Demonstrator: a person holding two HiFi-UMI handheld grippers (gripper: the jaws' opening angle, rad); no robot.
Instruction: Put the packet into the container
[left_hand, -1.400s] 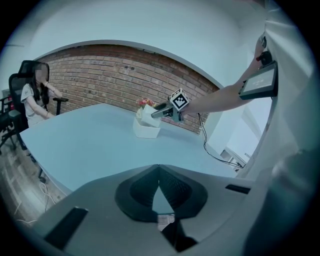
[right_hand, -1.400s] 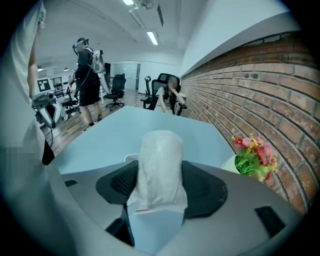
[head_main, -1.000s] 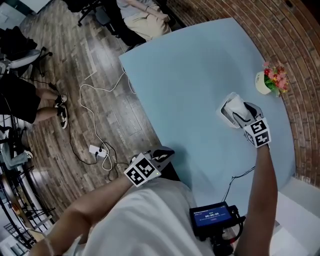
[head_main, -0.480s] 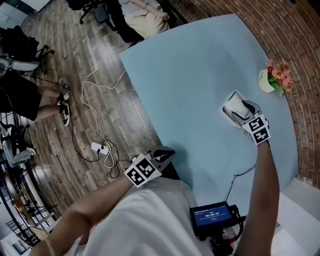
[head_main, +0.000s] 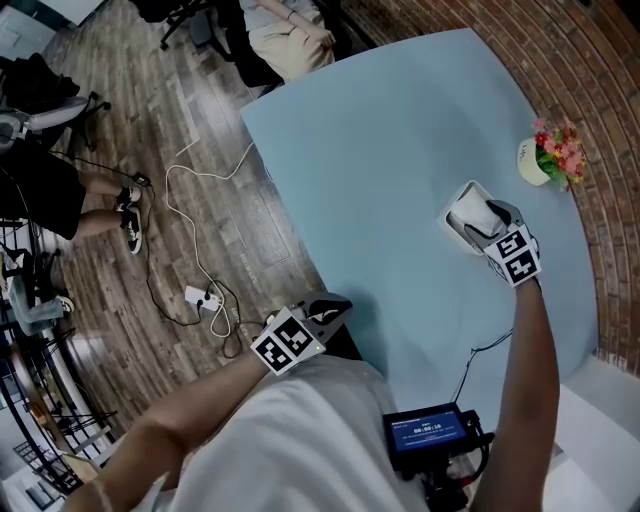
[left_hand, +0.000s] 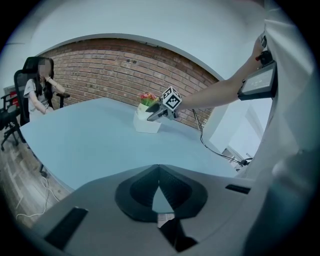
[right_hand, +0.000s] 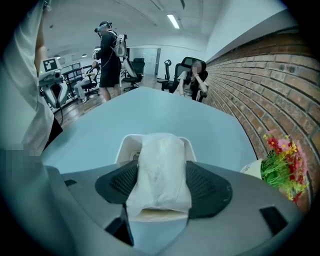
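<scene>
In the right gripper view a white packet (right_hand: 161, 170) sits lengthwise between the dark pads, and my right gripper (right_hand: 161, 186) is shut on it. Its front end hangs over the white container (right_hand: 128, 145) just ahead. From the head view the container (head_main: 460, 222) stands on the light blue table (head_main: 380, 170) at the right, with the right gripper (head_main: 487, 222) at its near rim. My left gripper (head_main: 325, 308) is held by the table's near edge, far from the container. Its jaws meet at the tips with nothing between them, as the left gripper (left_hand: 159, 184) view shows.
A small pot of red and pink flowers (head_main: 546, 160) stands just beyond the container near the brick wall. A screen device (head_main: 428, 432) with a cable (head_main: 482, 350) lies at the near table edge. A seated person (head_main: 290, 30) is at the far end. Cords trail on the wooden floor (head_main: 190, 250).
The right gripper with the packet has stayed at the container's rim. The head view has shifted slightly; the left gripper has not moved.
</scene>
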